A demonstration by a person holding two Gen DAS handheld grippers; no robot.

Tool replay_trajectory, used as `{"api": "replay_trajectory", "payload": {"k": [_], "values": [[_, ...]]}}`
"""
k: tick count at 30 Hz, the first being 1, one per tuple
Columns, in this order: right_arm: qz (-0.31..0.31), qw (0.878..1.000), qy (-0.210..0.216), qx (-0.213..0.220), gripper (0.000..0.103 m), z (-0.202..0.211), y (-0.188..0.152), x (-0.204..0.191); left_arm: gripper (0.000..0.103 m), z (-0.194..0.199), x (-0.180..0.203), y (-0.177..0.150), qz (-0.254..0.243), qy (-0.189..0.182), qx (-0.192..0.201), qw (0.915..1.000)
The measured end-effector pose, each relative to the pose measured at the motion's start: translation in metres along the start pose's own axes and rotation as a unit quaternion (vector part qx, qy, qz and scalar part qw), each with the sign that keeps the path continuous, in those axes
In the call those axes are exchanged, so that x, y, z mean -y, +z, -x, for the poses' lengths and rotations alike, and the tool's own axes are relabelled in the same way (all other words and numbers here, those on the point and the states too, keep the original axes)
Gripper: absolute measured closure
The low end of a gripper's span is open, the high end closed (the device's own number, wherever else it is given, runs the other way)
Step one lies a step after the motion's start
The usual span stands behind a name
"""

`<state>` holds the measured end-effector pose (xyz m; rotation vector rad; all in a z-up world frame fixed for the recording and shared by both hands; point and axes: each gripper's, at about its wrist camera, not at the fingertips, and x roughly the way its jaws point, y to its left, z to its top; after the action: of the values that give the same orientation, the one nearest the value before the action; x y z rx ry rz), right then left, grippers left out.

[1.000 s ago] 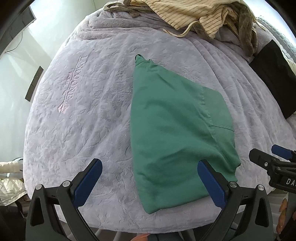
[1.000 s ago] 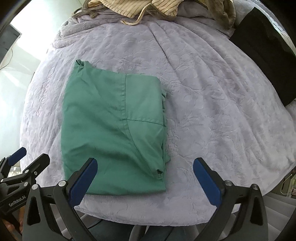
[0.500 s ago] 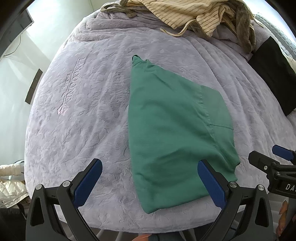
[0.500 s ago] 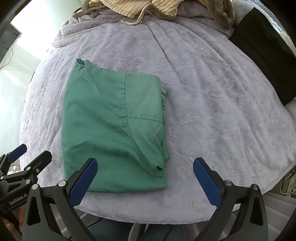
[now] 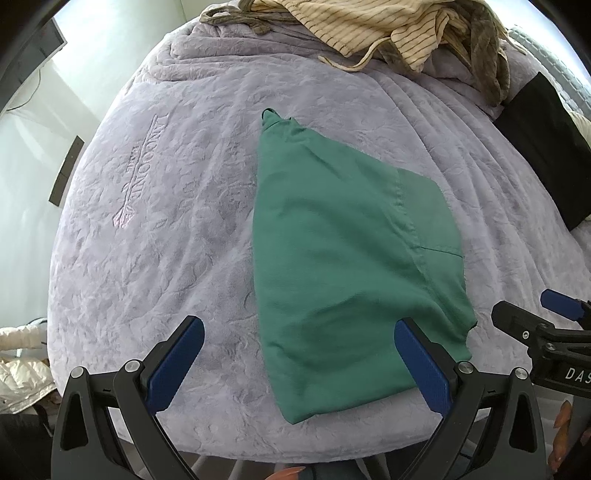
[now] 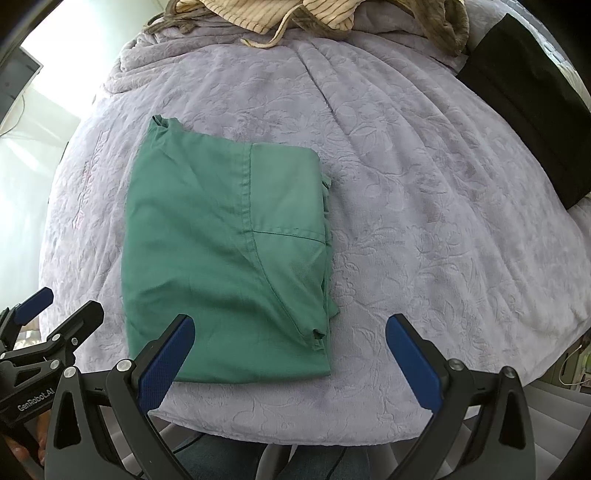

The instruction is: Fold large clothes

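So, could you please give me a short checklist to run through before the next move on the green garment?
1. Left hand-held gripper open, empty: ok.
2. Right hand-held gripper open, empty: ok.
3. Green garment flat on the purple blanket: ok.
4. Folded edges aligned: not ok, layers stick out along its right side.
5. Clear of the striped clothes pile and black item: ok.
6. Needs another fold: cannot tell.

Bed w/ a lavender embossed blanket [image 5: 192,236] fills most of the room. Pale walls [image 5: 29,155] on the left, bright daylight up top, dark screen [image 5: 33,51] in the upper-left corner w/ a cable hanging below.
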<state>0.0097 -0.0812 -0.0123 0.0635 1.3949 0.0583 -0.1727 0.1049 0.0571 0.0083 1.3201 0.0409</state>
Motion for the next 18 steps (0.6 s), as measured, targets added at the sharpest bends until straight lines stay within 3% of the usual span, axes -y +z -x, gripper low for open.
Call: {"api": "replay_trajectory", "payload": {"k": [18], "values": [[0.004,1.000,0.000,-0.006,0.000,-0.0030,0.0019,-0.0018,0.000,-0.0005,-0.0011,0.0019,-0.002,0.003,-0.002,1.0000]]}}
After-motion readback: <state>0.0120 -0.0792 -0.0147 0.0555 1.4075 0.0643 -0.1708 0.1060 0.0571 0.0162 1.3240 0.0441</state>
